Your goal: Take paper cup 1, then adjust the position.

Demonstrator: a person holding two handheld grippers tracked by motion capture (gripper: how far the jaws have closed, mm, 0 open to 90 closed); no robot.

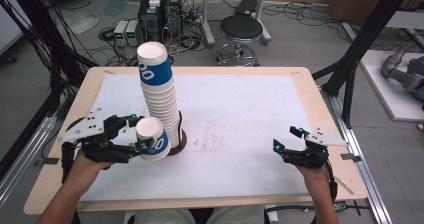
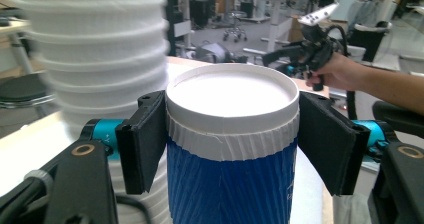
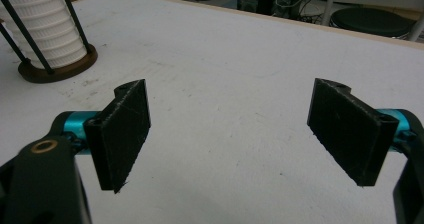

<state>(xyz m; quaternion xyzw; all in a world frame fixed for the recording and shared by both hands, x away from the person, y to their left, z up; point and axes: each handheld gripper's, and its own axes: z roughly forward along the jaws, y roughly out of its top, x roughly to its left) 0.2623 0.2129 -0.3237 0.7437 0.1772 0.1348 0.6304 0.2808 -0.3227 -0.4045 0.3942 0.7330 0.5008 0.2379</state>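
A tall stack of upturned white paper cups (image 1: 162, 96), topped by a blue-banded one, leans in a wire holder with a round brown base (image 1: 178, 145) left of the table's middle. My left gripper (image 1: 139, 131) is shut on a single blue-and-white cup (image 1: 152, 138), tilted, right beside the stack's foot. In the left gripper view the cup (image 2: 232, 149) shows its white bottom between both pads of the left gripper (image 2: 232, 134), with the stack (image 2: 100, 59) close behind. My right gripper (image 1: 285, 137) hovers open and empty at the right; in its own view the right gripper (image 3: 235, 134) faces bare mat, with the stack (image 3: 50, 29) far left.
A white mat (image 1: 250, 109) covers the wooden table (image 1: 320, 114). Beyond the far edge stand a black stool (image 1: 241, 29) and boxes of electronics (image 1: 155, 14) with cables on the floor. Black frame posts (image 1: 367, 34) rise at the right.
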